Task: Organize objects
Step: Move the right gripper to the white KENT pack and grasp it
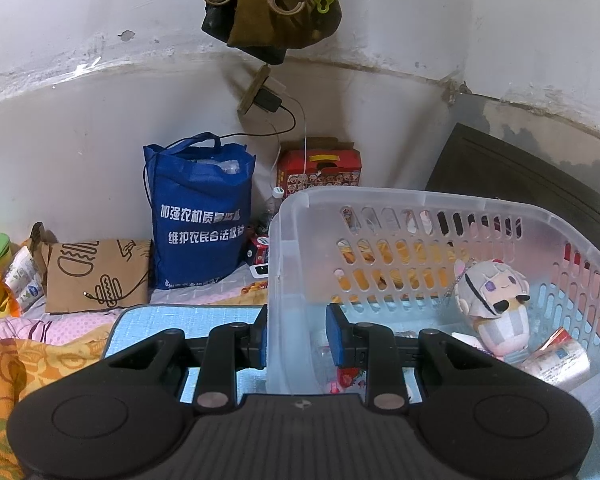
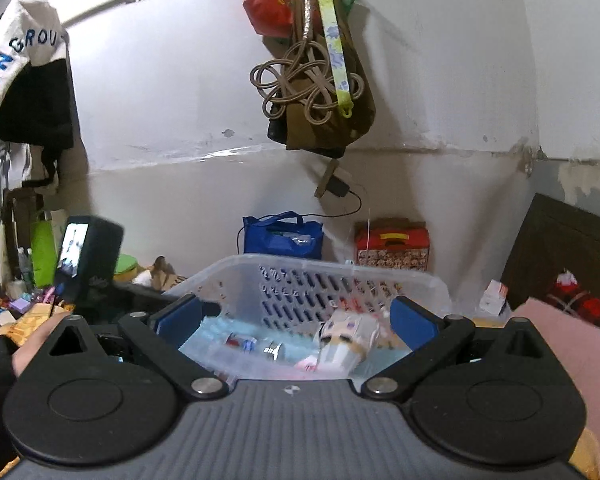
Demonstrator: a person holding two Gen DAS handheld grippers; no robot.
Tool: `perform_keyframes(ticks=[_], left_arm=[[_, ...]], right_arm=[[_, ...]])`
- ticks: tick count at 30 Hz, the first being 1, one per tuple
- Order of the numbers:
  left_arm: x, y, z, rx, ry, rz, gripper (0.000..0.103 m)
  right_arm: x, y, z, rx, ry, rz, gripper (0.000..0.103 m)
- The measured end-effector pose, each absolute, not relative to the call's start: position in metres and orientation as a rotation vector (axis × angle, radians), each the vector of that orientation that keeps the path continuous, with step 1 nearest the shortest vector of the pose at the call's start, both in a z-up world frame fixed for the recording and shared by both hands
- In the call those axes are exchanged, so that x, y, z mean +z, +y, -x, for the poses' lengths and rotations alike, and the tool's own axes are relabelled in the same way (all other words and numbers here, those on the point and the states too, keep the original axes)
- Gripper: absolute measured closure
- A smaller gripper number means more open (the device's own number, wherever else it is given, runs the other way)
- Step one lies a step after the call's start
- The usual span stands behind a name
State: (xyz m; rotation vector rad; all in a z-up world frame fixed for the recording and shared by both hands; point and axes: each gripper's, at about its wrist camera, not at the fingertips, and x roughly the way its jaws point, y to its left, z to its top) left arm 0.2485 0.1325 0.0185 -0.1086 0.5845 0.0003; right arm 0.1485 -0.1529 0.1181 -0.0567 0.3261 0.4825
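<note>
A clear plastic basket (image 1: 380, 196) with slotted walls stands on the bed. Inside lie a small grey-haired plush doll (image 1: 494, 300) and a printed paper cup (image 1: 556, 360). My left gripper (image 1: 296, 336) is shut on the basket's left corner wall, one blue pad outside and one inside. In the right wrist view the basket (image 2: 312, 264) sits straight ahead with the doll (image 2: 346, 340) and small items inside. My right gripper (image 2: 296, 318) is open and empty above the basket's near rim.
A blue tote bag (image 1: 200, 216), a red box (image 1: 320, 168) and a brown paper bag (image 1: 96, 276) stand against the wall. A light blue mat (image 1: 188, 320) lies under the basket. A dark headboard (image 1: 532, 184) is at right. A bag (image 1: 272, 4) hangs overhead.
</note>
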Motion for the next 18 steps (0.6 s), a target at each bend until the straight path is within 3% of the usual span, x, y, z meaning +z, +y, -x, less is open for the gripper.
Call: perform_keyframes(ticks=[9, 14, 18], left_arm=[[0.019, 0.133, -0.248, -0.006, 0.582, 0.106, 0.071], [0.019, 0.132, -0.248, 0.000, 0.577, 0.101, 0.071], [0.019, 0.133, -0.249, -0.006, 0.577, 0.103, 0.071]], right_arm=[[0.067, -0.164, -0.119, 0.436, 0.308, -0.025, 0.000], [0.028, -0.163, -0.138, 0.418, 0.434, -0.105, 0.001], [0.011, -0.149, -0.149, 0.412, 0.513, -0.025, 0.015]])
